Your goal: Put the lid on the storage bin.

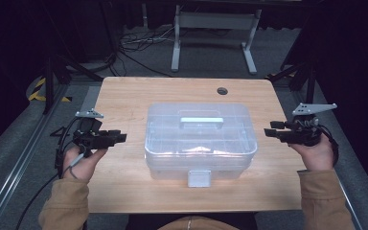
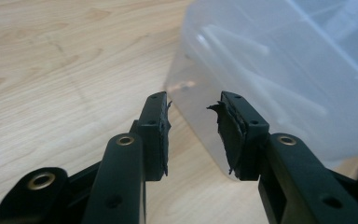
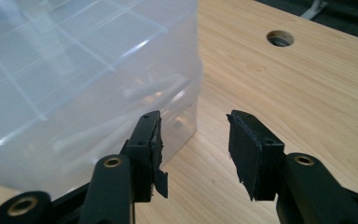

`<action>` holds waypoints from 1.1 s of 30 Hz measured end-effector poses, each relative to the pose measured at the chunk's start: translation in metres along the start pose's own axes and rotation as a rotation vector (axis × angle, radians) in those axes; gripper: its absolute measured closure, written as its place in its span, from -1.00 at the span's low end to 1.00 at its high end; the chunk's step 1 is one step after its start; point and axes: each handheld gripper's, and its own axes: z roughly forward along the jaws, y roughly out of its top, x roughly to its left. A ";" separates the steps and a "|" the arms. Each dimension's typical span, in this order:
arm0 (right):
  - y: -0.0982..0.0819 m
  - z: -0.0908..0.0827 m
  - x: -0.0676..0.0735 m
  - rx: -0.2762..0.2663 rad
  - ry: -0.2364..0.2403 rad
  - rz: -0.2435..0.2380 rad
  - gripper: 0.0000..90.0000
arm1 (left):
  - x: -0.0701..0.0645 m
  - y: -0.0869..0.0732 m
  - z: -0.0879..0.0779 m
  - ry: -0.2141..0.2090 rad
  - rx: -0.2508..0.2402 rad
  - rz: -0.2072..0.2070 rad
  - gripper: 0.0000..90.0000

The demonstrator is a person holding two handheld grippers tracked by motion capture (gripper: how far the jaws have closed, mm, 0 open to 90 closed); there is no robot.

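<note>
Wooden table [image 1: 124,96]; clear box [image 1: 200,139] between both open, empty grippers.

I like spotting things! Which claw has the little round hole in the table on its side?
The right claw. The round hole sits in the table's far right part, while the left claw waits across the clear box.

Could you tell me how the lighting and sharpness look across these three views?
High view: table brightly lit, floor around it dark, glare on the clear box. Left gripper view: box soft and hazy. Right gripper view: wood grain crisp, near fingers slightly soft.
</note>
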 end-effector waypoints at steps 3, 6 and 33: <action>-0.004 0.001 -0.006 -0.020 -0.030 0.027 0.22 | 0.003 -0.002 0.006 0.040 -0.003 0.000 0.40; -0.008 0.003 -0.011 -0.024 -0.050 0.046 0.20 | 0.007 -0.004 0.013 0.057 -0.009 -0.004 0.37; -0.051 0.047 -0.051 0.027 -0.128 0.098 -0.01 | 0.039 -0.028 0.048 0.115 -0.019 0.006 0.24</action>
